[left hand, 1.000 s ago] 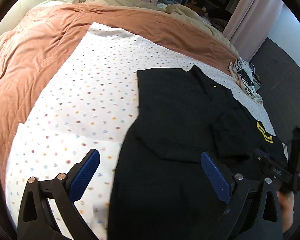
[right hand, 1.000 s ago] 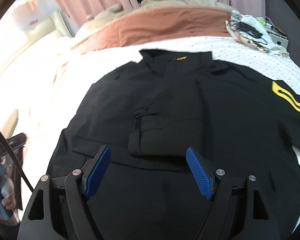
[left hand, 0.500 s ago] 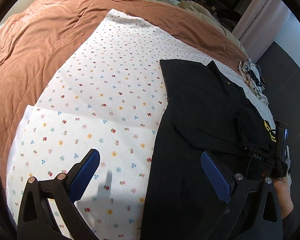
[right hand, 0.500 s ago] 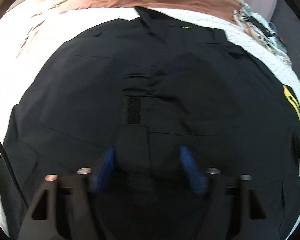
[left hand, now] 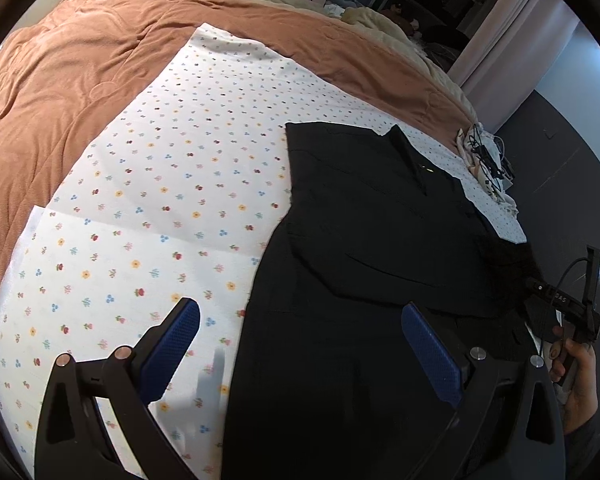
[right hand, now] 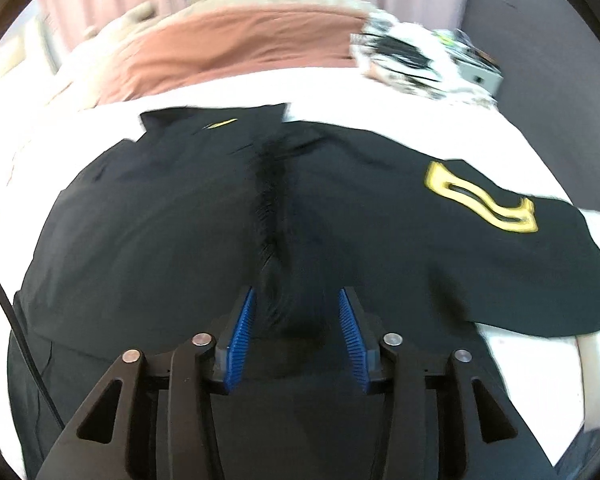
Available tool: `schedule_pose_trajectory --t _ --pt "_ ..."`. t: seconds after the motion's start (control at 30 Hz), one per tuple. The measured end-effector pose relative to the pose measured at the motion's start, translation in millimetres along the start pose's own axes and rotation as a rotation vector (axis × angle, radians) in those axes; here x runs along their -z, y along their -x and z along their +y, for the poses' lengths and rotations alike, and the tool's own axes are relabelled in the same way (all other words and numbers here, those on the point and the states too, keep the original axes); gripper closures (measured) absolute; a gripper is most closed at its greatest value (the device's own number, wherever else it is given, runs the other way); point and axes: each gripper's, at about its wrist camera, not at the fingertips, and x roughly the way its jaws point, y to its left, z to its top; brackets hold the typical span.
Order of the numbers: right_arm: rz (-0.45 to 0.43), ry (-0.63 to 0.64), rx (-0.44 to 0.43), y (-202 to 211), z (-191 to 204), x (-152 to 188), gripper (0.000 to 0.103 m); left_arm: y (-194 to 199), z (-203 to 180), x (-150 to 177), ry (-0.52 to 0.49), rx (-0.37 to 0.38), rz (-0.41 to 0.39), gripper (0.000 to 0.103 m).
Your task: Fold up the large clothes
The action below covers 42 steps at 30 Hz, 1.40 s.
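Bed point(left hand: 28, 128): rust-brown quilt point(left hand: 100, 52) spread across it. Flowered white sheet point(left hand: 172, 208) lies over the quilt; black garment point(left hand: 360, 260) flat on the sheet's right part.

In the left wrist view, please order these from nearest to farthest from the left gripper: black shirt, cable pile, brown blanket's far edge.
1. black shirt, right beneath it.
2. cable pile, far right bed edge.
3. brown blanket far edge, at the top.

Daylight is falling sharp in the left view and smearing in the right.
The floral sheet point(left hand: 172, 184) is glowing, the black garment point(right hand: 180, 216) is swallowing detail, and fisheye edges are bending dark.
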Motion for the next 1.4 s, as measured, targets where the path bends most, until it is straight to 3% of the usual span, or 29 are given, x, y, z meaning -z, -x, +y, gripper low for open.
schedule_pose_trajectory --t 0.07,0.5,0.57,0.63,1.2,1.33,1.4 --pt "-0.017 -0.025 -0.003 9 -20 1 0.044 -1 -9 2 -0.01 0.003 0.002 0.0" --pt "-0.031 -0.176 -0.021 48 -123 44 0.043 -1 -89 12 -0.095 0.034 0.003 0.0" --pt "-0.034 -0.216 -0.03 53 -144 50 0.028 -1 -105 14 -0.112 0.04 0.003 0.0" --pt "-0.048 -0.245 -0.033 61 -160 56 0.023 -2 -120 16 -0.129 0.048 0.005 0.0" --pt "-0.134 -0.522 -0.054 87 -333 108 0.024 -28 -243 28 -0.273 0.052 -0.001 0.0" --pt "-0.132 -0.599 -0.092 78 -364 115 0.045 -43 -261 30 -0.281 0.046 0.017 0.0" --pt "-0.134 -0.67 -0.157 71 -379 121 0.048 -51 -268 31 -0.274 0.044 0.029 0.0"
